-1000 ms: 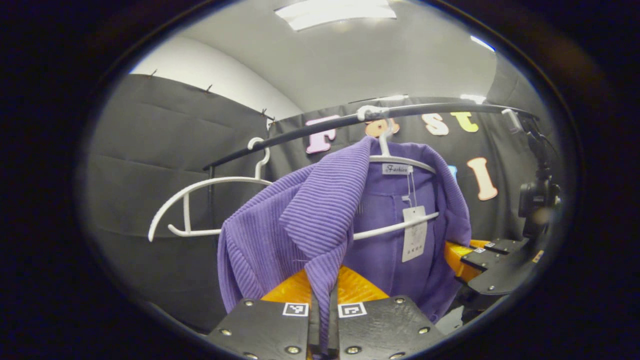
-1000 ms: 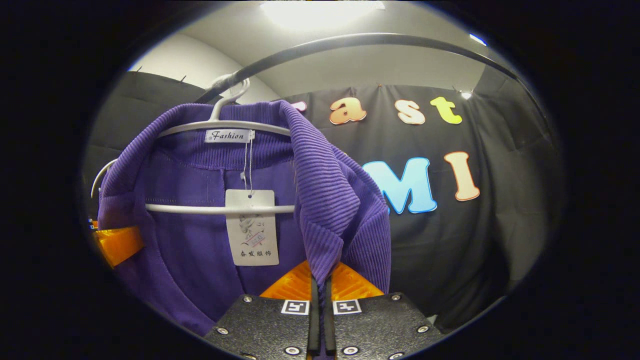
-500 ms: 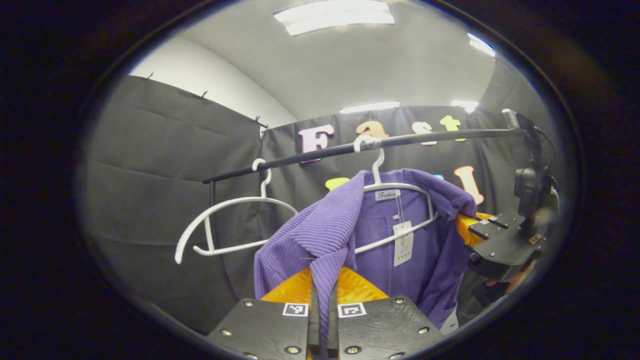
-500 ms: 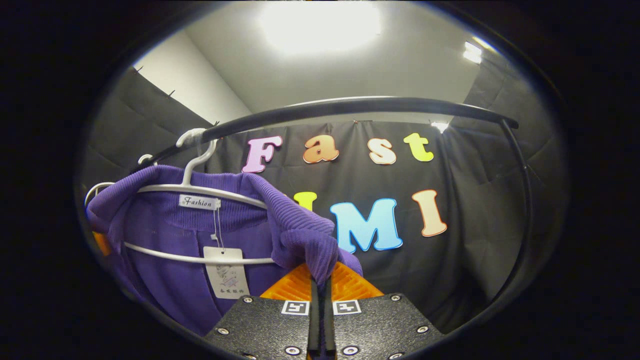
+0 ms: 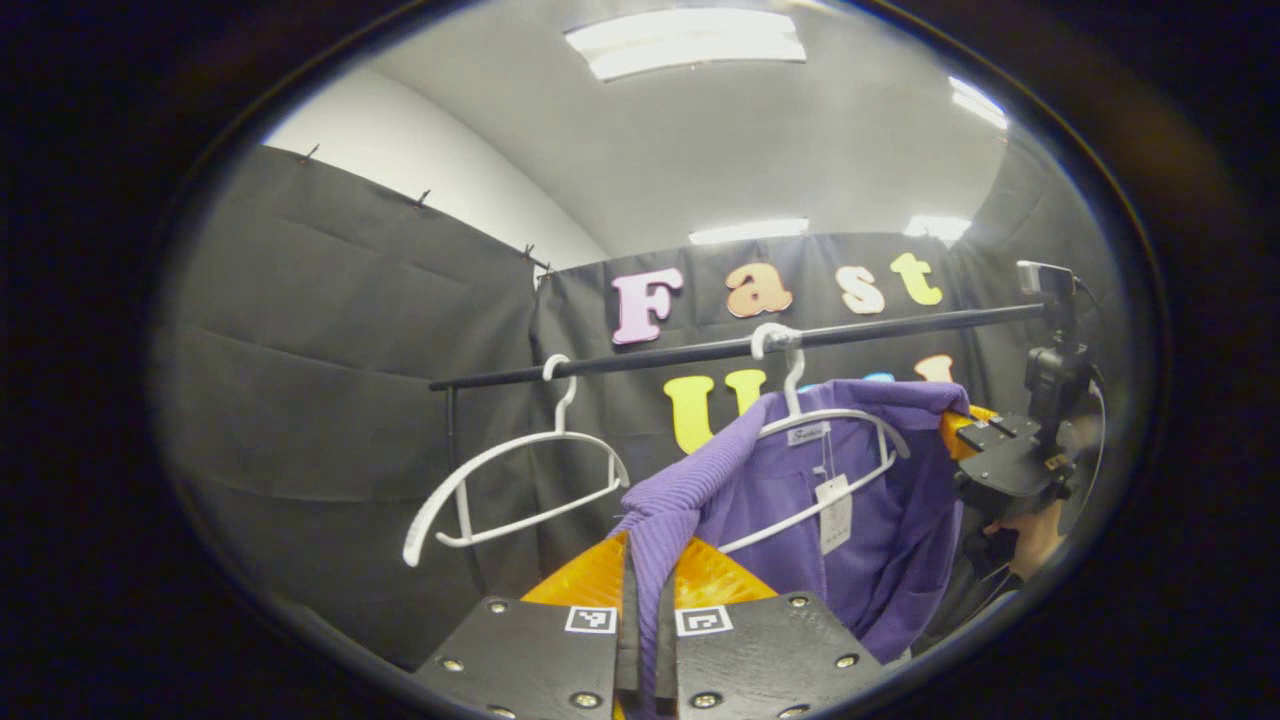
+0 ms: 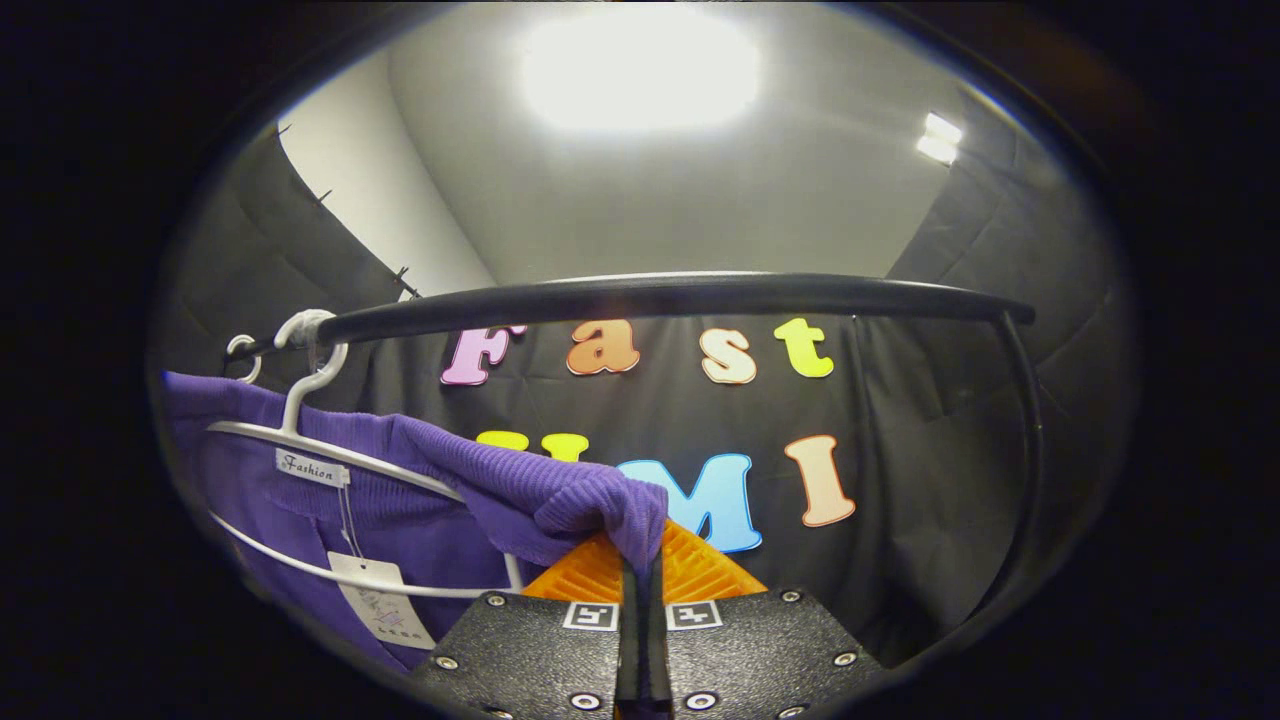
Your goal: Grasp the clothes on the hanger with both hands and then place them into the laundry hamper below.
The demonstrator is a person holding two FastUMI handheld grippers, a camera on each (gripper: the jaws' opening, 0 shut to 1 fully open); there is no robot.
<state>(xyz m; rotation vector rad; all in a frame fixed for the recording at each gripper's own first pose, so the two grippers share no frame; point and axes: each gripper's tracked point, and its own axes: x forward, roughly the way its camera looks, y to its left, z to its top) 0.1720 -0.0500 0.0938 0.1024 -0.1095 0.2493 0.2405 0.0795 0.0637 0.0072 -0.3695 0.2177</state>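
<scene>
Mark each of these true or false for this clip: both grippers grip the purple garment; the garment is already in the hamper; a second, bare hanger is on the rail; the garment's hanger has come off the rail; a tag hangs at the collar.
1. Both grippers grip the purple garment: true. The left gripper and right gripper are each shut on a fold of it.
2. It is in the hamper: false. It is still draped on its white hanger.
3. A bare hanger is on the rail: true.
4. The garment's hanger is off the rail: false. Its hook is over the rail.
5. A paper tag hangs at the collar: true.
</scene>
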